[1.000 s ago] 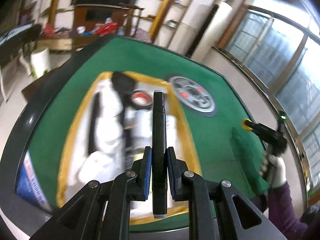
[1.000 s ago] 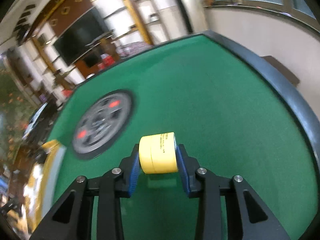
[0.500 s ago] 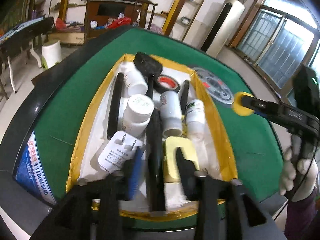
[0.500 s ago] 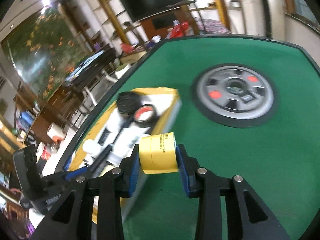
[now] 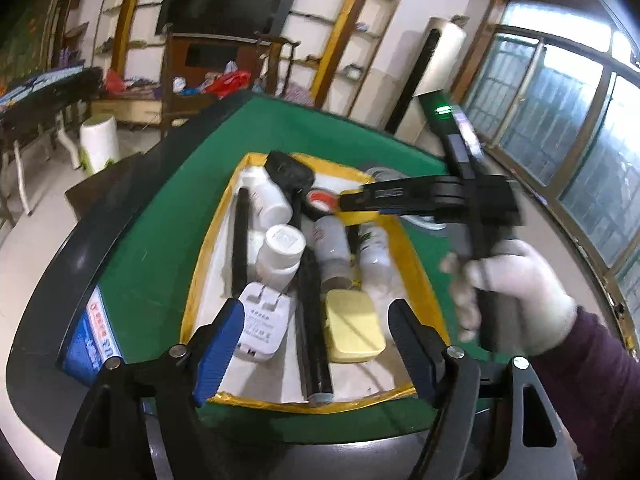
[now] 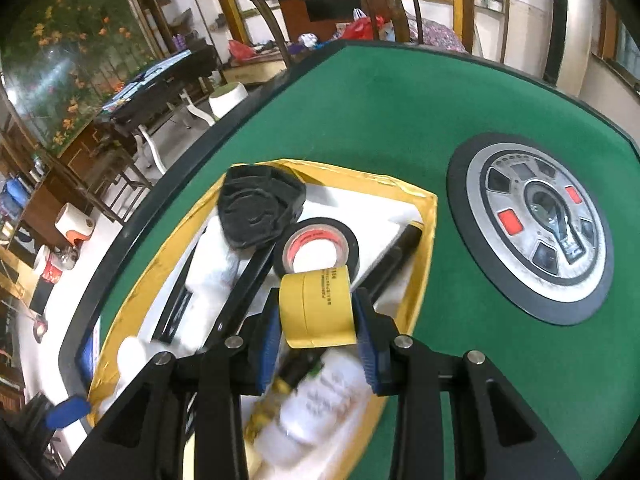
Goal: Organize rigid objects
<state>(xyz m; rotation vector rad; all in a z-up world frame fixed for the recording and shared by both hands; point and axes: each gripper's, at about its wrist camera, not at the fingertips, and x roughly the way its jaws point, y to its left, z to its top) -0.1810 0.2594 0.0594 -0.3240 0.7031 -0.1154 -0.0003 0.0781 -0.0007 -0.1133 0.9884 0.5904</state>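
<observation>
The right gripper [image 6: 316, 344] clenches a yellow tape roll [image 6: 316, 310] above the yellow-rimmed tray [image 5: 200, 280] — just beside the black tape roll [image 6: 316, 246] lying inside. The left gripper [image 5: 314, 344] hangs at the tray's near end, jaws spread and empty — the black pen [image 5: 314, 320] lies in the tray between them.

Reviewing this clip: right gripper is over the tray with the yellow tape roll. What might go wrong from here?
1. The tray is crowded; released here, the yellow tape roll would likely land on the black tape roll or white bottle and roll.
2. The right gripper hangs above the piled items; descending further may knock them.
3. The open left gripper hovers over the same tray, so the two could collide.
</observation>
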